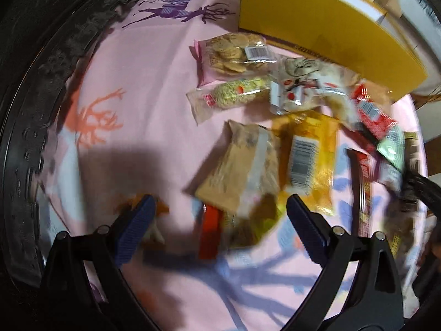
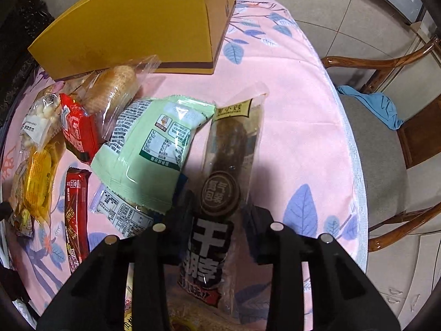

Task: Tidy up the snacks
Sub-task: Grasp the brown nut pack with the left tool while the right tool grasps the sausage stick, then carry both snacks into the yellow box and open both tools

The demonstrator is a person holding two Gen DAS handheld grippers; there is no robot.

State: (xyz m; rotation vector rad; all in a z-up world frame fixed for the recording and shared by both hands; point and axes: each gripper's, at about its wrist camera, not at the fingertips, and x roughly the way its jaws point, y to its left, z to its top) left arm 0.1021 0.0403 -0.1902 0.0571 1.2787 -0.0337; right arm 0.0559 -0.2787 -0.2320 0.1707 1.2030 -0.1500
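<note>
The right tool [image 2: 217,215] pinches a long dark snack pack [image 2: 223,182] near the worktop's [image 2: 303,110] right edge; the left tool [image 1: 220,218] hangs spread above the snack pile [image 1: 275,127], a yellow box [image 2: 137,24] at the far edge.

Yellow cardboard box [image 2: 132,24] sitting at the far edge of the pink leaf-printed tablecloth [image 2: 297,115]. Snack packets lying before it: green foil bag [image 2: 148,151] overlapping the clear white-labelled packet [image 2: 121,215], long dark-labelled clear packet [image 2: 226,193] lying just right of both.
</note>
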